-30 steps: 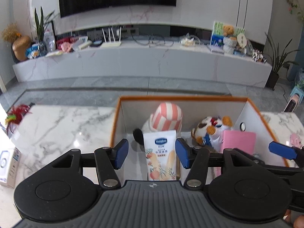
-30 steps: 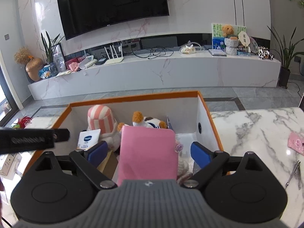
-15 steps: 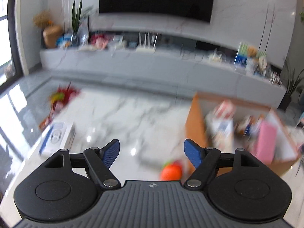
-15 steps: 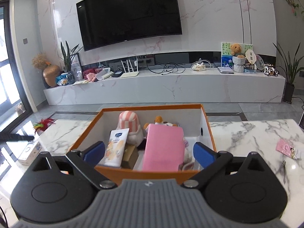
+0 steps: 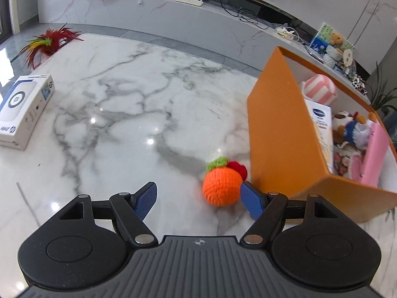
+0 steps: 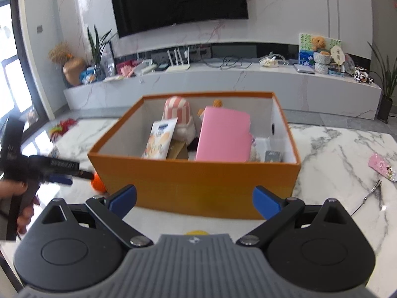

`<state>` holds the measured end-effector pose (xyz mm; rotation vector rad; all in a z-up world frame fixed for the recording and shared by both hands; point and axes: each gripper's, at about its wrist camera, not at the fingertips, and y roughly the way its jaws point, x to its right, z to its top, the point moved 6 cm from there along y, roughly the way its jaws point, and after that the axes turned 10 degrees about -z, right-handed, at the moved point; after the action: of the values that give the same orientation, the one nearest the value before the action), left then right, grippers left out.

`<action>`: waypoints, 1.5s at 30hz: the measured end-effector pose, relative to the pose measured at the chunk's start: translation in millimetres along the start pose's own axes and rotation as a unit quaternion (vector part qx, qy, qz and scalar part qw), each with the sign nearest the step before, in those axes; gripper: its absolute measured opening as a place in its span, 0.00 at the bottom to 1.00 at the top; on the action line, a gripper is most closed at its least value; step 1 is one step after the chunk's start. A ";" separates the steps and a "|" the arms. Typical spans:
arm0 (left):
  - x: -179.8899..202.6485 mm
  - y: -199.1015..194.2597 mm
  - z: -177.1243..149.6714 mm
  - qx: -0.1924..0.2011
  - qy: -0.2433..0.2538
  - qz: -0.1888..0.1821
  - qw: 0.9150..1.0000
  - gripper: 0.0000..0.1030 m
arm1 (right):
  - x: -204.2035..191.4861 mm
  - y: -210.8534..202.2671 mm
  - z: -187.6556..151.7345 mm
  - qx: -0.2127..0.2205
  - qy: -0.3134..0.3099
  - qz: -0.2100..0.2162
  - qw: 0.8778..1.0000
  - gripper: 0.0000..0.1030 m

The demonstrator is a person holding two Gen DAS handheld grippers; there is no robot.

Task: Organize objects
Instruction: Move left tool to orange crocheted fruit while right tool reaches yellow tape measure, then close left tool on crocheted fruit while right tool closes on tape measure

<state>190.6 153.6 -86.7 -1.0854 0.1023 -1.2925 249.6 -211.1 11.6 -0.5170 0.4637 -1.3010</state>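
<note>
Hovering low over the marble tabletop, the left hand-held gripper has its jaws spread wide, nothing between the pads. Crocheted orange sits on the tabletop just inside the right blue fingertip, touching or nearly touching it; can't tell which. It is roughly round, so no real long axis; its green leaf cap points to the far side, with a small red knit piece beside it toward the box. The orange is just left of the orange cardboard box, near its near-left corner.

Right hand-held gripper is also wide open and empty, held on the near side of the box, facing its long near wall. Inside the box: pink flat case leaning upright at centre, lotion tube leaning to its left, striped pink-white plush behind at the far wall, duck plush partly hidden behind the case.

On the tabletop, well apart from the box: white printer carton far left, red feather toy at the far-left edge, pink packet and metal tweezers to the right.
</note>
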 end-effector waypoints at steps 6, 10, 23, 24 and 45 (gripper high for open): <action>-1.8 22.3 4.6 -0.007 -0.020 -0.013 1.000 0.79 | -10.0 18.8 -21.7 -0.037 -0.030 0.011 0.999 0.97; -6.9 29.3 8.8 -0.004 -0.041 -0.017 0.999 0.79 | -13.8 28.5 -35.4 -0.052 -0.061 0.003 0.997 0.97; -12.7 24.7 4.9 -0.014 0.011 0.051 0.999 0.65 | -12.4 40.8 -51.4 -0.058 -0.070 -0.016 0.996 0.97; -11.4 25.4 5.4 -0.011 0.014 0.044 0.999 0.65 | -14.0 41.3 -54.2 -0.060 -0.070 -0.017 0.996 0.97; -14.3 24.0 6.6 -0.002 0.014 0.026 1.000 0.47 | -8.7 74.2 -76.8 -0.084 -0.080 -0.014 0.993 0.54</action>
<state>206.8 166.2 -106.7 -1.0612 0.1526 -1.2614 260.0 -196.4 -94.0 -0.7649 0.4362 -1.2417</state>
